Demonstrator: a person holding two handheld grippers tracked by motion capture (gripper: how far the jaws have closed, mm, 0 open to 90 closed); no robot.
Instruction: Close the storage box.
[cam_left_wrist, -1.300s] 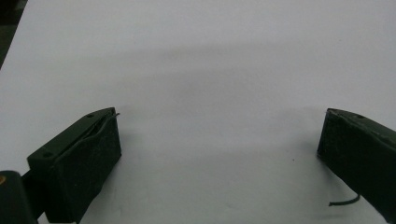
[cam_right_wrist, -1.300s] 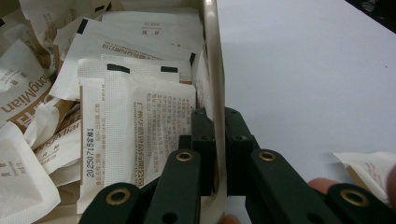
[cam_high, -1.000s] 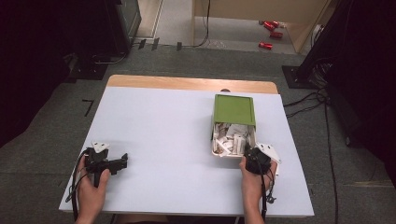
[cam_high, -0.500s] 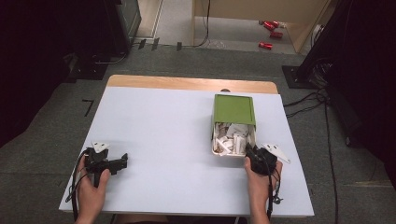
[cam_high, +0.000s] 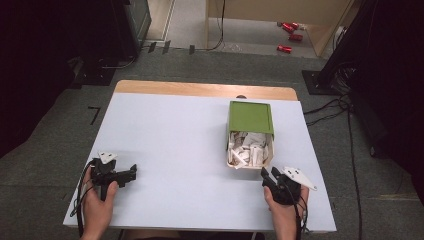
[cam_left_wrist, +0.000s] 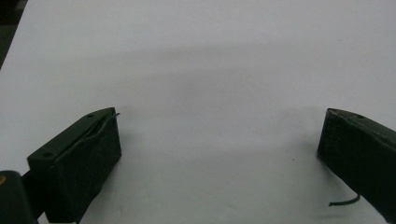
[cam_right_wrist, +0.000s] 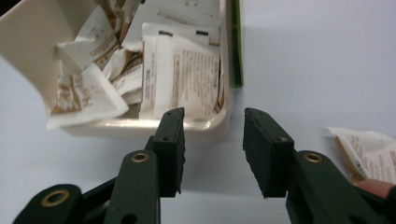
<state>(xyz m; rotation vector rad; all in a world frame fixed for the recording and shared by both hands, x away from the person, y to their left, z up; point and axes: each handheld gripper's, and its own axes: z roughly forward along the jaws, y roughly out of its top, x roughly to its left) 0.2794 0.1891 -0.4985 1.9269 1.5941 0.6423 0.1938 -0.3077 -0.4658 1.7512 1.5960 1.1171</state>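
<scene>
Both matte black grippers, left (cam_high: 131, 173) and right (cam_high: 267, 174), had jaws apart over the smooth white table (cam_high: 175, 150), near a rectangular cream box (cam_high: 272, 150) of crinkled paper packets (cam_high: 247, 150).

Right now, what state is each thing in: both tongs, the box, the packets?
Left tongs: open wide, empty, over bare table.
Right tongs: open, empty, just short of the box.
Box: green lid slid halfway, near half open.
Packets: piled loose inside.
Stray packet: on the table beside the right tongs.

Table (cam_high: 175, 135) evenly, brightly lit from overhead; surroundings at 9 and 3 o'clock fall dark. Both gripper views soft, slightly blurred.
</scene>
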